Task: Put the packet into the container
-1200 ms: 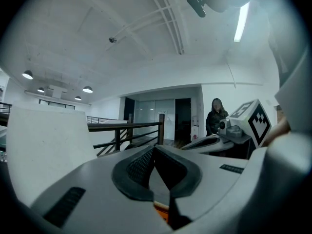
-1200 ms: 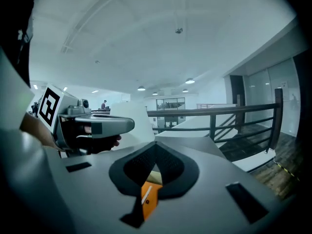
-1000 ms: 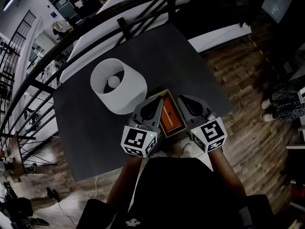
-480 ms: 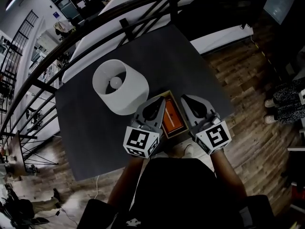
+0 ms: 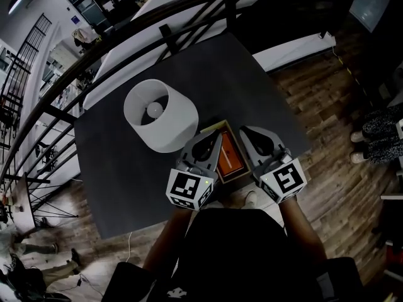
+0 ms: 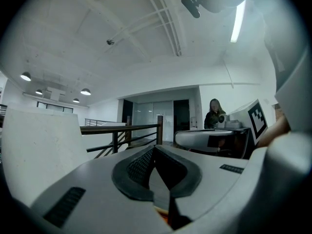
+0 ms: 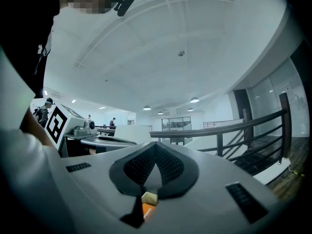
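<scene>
An orange packet [image 5: 230,160] lies inside a small wooden container [image 5: 215,127] on the dark table [image 5: 126,181], near its front edge. My left gripper [image 5: 216,138] rests along the container's left side and my right gripper [image 5: 246,133] along its right side. Both point away from me, with the jaws closed together and nothing between them. In the left gripper view the left gripper [image 6: 155,148] shows only a sliver of the orange packet [image 6: 161,213] below its jaws. The right gripper [image 7: 156,144] looks over a corner of the wooden container [image 7: 149,198] and the orange packet [image 7: 147,210].
A white lamp shade [image 5: 159,115] with a bulb stands on the table just left of and behind the container. A dark metal railing [image 5: 189,24] runs behind the table. Wooden floor [image 5: 334,137] lies to the right, where someone's feet [image 5: 371,137] stand.
The whole view has shifted slightly. Both grippers stay shut beside the container, and the packet has not moved.
</scene>
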`<state>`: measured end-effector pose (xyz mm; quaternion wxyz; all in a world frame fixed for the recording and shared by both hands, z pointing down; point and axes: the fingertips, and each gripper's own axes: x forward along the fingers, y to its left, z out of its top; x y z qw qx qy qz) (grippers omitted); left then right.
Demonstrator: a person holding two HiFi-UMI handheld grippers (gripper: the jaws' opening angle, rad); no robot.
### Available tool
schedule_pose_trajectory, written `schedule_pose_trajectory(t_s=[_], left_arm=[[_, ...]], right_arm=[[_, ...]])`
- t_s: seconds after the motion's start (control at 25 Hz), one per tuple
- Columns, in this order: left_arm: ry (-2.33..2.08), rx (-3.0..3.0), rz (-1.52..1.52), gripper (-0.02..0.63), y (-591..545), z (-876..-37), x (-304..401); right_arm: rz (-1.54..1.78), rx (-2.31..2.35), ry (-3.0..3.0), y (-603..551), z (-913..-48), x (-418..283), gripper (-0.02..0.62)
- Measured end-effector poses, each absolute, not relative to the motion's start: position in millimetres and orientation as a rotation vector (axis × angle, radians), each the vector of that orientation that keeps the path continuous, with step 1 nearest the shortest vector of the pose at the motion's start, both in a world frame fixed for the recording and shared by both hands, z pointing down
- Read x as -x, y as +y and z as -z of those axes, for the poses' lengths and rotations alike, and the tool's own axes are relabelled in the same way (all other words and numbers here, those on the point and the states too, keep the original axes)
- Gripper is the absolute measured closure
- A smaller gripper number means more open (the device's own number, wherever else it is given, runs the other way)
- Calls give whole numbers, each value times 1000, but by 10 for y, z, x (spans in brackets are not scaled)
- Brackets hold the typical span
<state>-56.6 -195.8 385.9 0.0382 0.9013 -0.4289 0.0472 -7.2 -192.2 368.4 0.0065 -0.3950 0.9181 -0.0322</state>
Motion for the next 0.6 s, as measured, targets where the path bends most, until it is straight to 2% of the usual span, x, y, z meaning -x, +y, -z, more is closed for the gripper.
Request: schedule_pose_trajectory(t_s=[0.6], left_arm=[[-1304,-2765,-159,600,-1952,-3889,504]], right_arm=[[101,1221,2876,-1950,-3693,94,591]])
